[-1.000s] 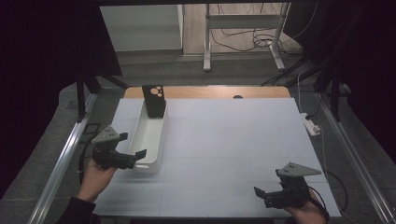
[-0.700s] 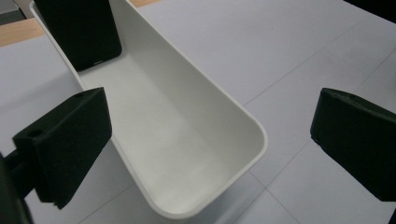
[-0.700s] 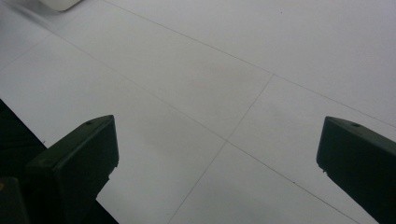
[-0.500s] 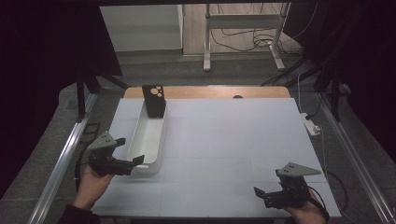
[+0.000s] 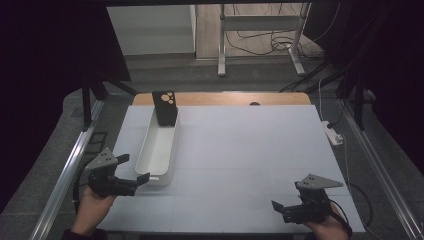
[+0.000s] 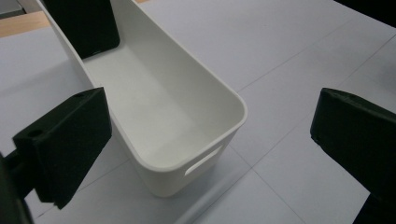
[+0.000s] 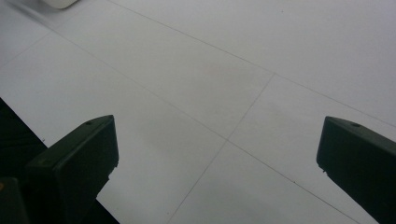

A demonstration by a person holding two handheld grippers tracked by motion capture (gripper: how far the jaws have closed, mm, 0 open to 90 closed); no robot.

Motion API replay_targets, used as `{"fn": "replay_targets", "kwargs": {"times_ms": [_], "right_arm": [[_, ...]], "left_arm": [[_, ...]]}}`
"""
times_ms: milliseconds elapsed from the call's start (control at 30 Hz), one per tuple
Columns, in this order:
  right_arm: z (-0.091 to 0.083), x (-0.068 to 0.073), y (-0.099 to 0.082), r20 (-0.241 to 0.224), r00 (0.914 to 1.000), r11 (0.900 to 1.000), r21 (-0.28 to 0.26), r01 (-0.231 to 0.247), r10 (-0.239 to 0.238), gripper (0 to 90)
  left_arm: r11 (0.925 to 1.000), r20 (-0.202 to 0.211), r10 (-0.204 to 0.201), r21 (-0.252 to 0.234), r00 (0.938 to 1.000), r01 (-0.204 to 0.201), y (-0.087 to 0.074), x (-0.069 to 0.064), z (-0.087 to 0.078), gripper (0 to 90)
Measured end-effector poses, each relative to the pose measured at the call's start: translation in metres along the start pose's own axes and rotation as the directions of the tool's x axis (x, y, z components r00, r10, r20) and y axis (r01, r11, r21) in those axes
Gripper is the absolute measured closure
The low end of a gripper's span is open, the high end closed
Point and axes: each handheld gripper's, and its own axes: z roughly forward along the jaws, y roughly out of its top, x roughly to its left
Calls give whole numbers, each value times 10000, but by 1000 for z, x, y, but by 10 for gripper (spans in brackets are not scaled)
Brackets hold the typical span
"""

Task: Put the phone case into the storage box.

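The long white bin (image 5: pixel 159 150), lying lengthwise at 9 o'clock on the table (image 5: pixel 250 165) with a black phone case (image 5: pixel 165 107) at its far end, appears light, rigid and smooth-walled, so the left gripper (image 5: pixel 142 178), jaws spread, should grasp the near handle slot (image 6: pixel 204 160), while the right gripper (image 5: pixel 278 209) hangs spread at 5 o'clock.

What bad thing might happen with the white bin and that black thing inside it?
The left tool is open just short of the bin's near end; a bump might slide the bin. The black case leans upright at the far end, so a jolt could tip it over. The near wall is thin and rounded, so a pinch may slip.
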Motion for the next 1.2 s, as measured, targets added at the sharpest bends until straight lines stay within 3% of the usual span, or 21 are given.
{"fn": "replay_targets", "kwargs": {"times_ms": [433,967,1200], "right_arm": [[0,0,0,4,10000,10000,50,27,-27,0],[1,0,0,-11,10000,10000,82,9,-9,0],[1,0,0,-18,10000,9999,136,6,-5,0]], "left_arm": [[9999,-300,-129,-99,9995,126,-15,-1,-14,0],[9996,-767,-224,142,9968,235,-35,-4,-30,0],[9989,-743,-412,204,9964,428,-43,-5,-35,0]]}}
